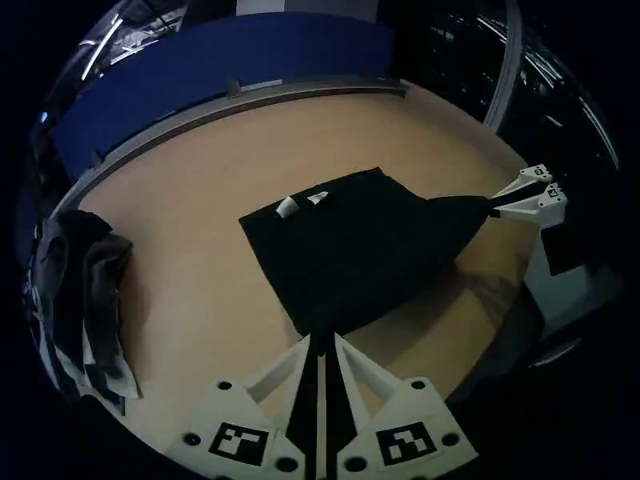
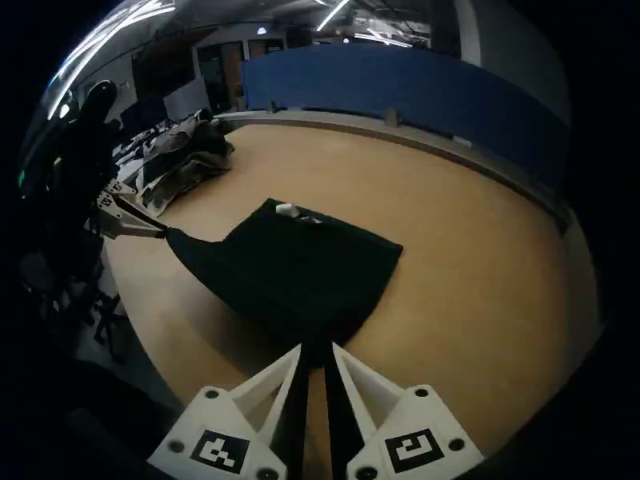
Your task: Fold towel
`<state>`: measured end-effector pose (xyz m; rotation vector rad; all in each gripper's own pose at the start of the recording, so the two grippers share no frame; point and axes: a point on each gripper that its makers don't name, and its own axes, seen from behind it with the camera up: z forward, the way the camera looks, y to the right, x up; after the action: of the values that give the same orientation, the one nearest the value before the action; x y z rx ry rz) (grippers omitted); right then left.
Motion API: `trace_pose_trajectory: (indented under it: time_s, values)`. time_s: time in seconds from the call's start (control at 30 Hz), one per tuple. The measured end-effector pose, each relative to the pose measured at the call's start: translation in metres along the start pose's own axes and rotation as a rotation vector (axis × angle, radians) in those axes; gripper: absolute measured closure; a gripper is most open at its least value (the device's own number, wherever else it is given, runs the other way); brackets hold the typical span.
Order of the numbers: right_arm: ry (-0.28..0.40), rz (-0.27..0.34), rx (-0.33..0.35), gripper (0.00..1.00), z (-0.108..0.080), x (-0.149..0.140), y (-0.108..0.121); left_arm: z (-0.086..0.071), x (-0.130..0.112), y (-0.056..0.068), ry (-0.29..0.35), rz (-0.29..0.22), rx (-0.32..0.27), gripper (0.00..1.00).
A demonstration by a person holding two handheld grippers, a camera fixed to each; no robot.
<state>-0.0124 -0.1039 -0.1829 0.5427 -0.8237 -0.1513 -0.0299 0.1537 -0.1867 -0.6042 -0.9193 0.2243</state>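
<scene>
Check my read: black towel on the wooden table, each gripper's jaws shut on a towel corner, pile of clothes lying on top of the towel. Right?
No. The pile of clothes is not on the towel; it lies on the table well apart from it, as the left gripper view shows. The rest holds: left gripper and right gripper each pinch a corner.

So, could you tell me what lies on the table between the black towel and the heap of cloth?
Nothing does: in the left gripper view the wooden table is bare between the towel and the heap of cloth.
</scene>
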Motion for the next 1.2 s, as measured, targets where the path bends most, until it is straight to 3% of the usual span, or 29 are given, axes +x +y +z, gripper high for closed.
trace_pose_trajectory:
  time_s: [0.37,0.67,1.2]
  values:
    - [0.006,-0.008,0.002,0.88,-0.008,0.021,0.004,-0.010,0.019,-0.007,0.009,-0.040,-0.006,0.95]
    - [-0.005,-0.011,0.000,0.88,-0.010,0.025,0.007,-0.010,0.027,-0.009,0.009,-0.028,-0.004,0.95]
    - [-0.052,-0.009,-0.002,0.88,0.011,0.039,0.024,0.014,0.054,-0.027,0.002,-0.033,0.014,0.95]
